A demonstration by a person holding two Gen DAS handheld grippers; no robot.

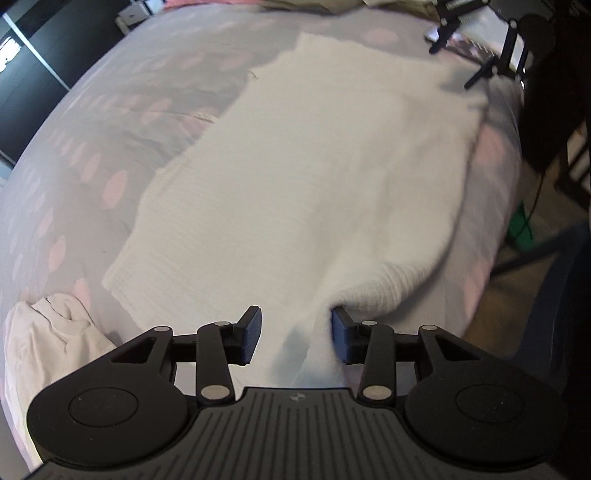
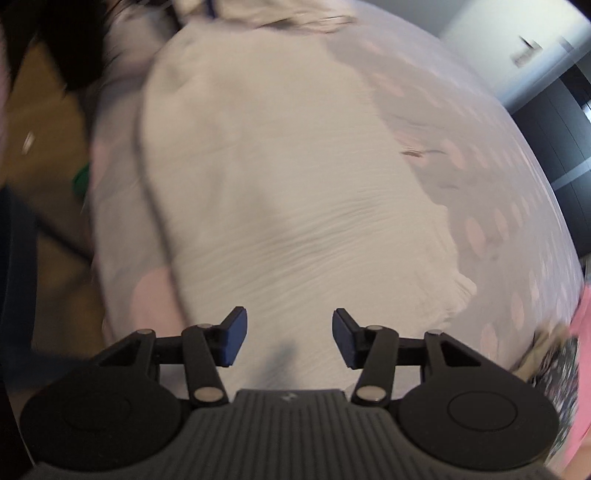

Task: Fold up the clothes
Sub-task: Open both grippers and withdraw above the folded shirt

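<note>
On the bed: one white garment, two grippers above it.

Surface: bedspread (image 1: 122, 110), pale grey with pink oval spots; it fills most of both wrist views.

White garment (image 1: 314, 177): ribbed white fabric spread across the bedspread. In the left wrist view it runs from the 6 o'clock edge up toward 1 o'clock. A rolled fold of it bulges at about 5 o'clock from centre, just beside the right-hand blue pad. In the right wrist view the same garment (image 2: 280, 192) fills the centre, with a wavy hem at 4 o'clock.

Left gripper (image 1: 295, 334): jaws stand apart, roughly half spread. The garment lies below and between the blue pads. The pad at 5 o'clock sits against the rolled fold; whether it presses on the cloth cannot be told. No fabric is clamped between the two pads.

Right gripper (image 2: 290, 338): jaws stand apart, gap clear. The garment lies beneath; the pads do not close on it. In the left wrist view this gripper (image 1: 469, 55) shows at 1 o'clock, over the garment's far corner, fingers spread.

Second white cloth (image 1: 48, 339): crumpled, at 8 o'clock in the left wrist view, just beside the garment's near corner.

Pink item (image 2: 581, 332): at 4 o'clock in the right wrist view, at the bed's edge, beside a dark patterned piece; detail blurred.

Clothes pile (image 2: 280, 14): at 12 o'clock in the right wrist view, blurred.

Floor (image 2: 48, 122): brown, at 9 o'clock in the right wrist view.
</note>
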